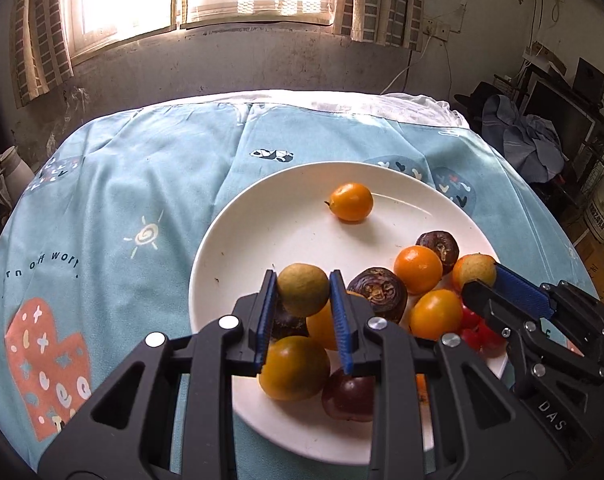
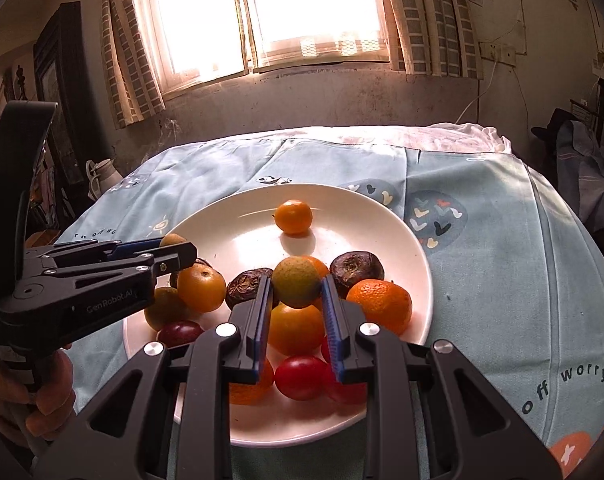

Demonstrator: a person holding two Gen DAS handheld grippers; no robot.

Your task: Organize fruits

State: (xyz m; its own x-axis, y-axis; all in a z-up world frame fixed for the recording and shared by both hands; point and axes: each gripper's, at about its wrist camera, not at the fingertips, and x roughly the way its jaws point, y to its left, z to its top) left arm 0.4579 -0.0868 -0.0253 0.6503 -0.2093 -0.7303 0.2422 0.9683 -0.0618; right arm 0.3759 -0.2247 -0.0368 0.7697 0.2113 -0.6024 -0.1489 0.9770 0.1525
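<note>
The left gripper (image 1: pixel 303 280) is clamping a greenish-yellow longan (image 1: pixel 302 289) between its blue pads, jaws narrowed to the fruit's width, above the near-left part of the white plate (image 1: pixel 238 216). The longan is round, showing no clear long axis. To the right, the right gripper (image 2: pixel 297 286) is gripping a second yellow-green fruit (image 2: pixel 296 282) likewise, over the fruit pile. A lone kumquat (image 1: pixel 350 201) is lying apart toward the far side, stem end pointing left.
</note>
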